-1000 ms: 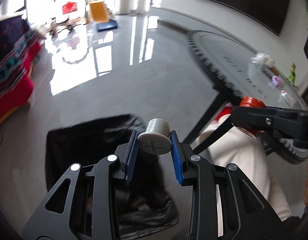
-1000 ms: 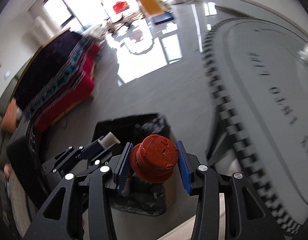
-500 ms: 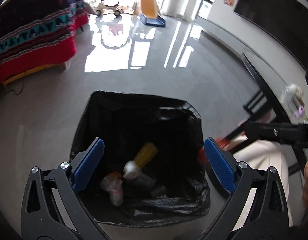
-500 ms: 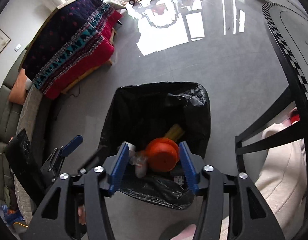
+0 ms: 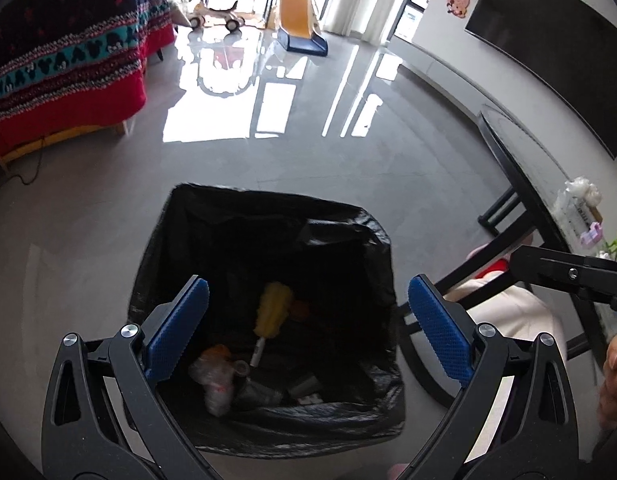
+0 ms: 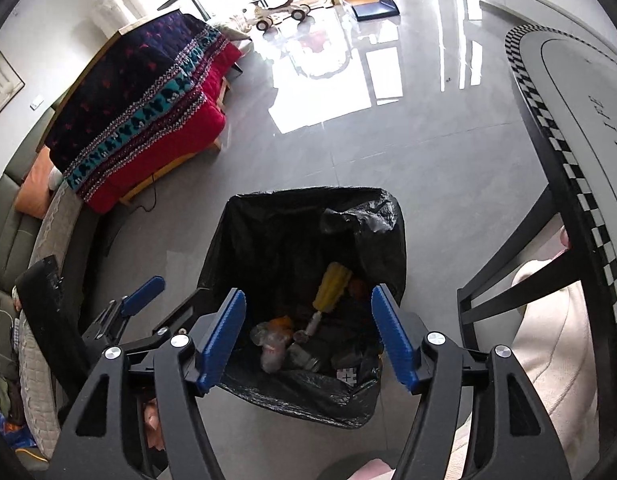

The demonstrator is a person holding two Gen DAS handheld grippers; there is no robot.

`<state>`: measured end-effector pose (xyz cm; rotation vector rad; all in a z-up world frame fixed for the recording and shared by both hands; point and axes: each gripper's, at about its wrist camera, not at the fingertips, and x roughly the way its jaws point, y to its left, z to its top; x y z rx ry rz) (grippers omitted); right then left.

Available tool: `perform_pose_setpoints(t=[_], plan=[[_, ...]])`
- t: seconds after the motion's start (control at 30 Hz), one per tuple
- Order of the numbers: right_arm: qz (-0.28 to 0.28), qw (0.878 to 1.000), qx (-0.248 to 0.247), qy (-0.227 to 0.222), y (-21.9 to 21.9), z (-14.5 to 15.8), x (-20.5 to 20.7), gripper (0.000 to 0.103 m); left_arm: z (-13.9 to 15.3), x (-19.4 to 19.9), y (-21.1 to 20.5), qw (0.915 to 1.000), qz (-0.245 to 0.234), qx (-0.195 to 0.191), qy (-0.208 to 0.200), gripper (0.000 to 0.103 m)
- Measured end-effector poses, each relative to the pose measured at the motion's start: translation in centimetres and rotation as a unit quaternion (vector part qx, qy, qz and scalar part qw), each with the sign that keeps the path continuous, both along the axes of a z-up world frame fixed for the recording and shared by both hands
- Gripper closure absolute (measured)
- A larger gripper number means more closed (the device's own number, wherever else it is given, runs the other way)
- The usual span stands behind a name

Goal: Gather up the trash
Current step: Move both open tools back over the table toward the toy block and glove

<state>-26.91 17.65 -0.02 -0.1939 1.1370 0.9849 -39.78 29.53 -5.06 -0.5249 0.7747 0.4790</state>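
Hovering above the black-lined bin (image 5: pixel 268 240), the left tool (image 5: pixel 306 308) and right tool (image 6: pixel 308 326) both gape wide and empty. Trash lies at the bin's bottom: a yellow piece (image 6: pixel 332 286), crumpled plastic (image 6: pixel 270 344). The worktop (image 6: pixel 580 92) stands beside the bin.

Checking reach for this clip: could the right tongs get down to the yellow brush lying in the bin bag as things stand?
Probably yes. The right tongs hang open over the bin bag, and the yellow brush lies uncovered on top of the other trash, with nothing between them.
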Motion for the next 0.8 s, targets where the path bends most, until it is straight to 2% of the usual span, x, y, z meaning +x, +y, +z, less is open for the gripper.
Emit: perform_pose_setpoints(t=[0.1, 0.13, 0.33, 0.5, 0.8], plan=[[-0.004, 1.0, 0.011, -0.011, -1.1, 0.7, 0.1, 0.036, -0.3, 0.8, 0.1, 0.9992, -0.007, -0.039, -0.002, 0.006], [-0.005, 1.0, 0.014, -0.014, -1.4, 0.9, 0.2, 0.036, -0.3, 1.0, -0.1, 0.9991, -0.009, -0.042, -0.001, 0.006], [-0.033, 0.998, 0.035, -0.03, -4.4, 2.4, 1.4, 0.036, 0.5, 2.9, -2.1, 0.9987, -0.04, -0.03, -0.002, 0.006], [-0.063, 0.996, 0.047, -0.034, -6.8, 3.2, 3.2, 0.034, 2.0, 4.6, -3.4, 0.9976, -0.062, -0.023, -0.02, 0.006], [-0.111, 0.99, 0.07, -0.053, -11.6, 5.0, 5.9, 0.033, 5.1, 8.3, -6.5, 0.9942, -0.104, -0.005, -0.027, 0.006]])
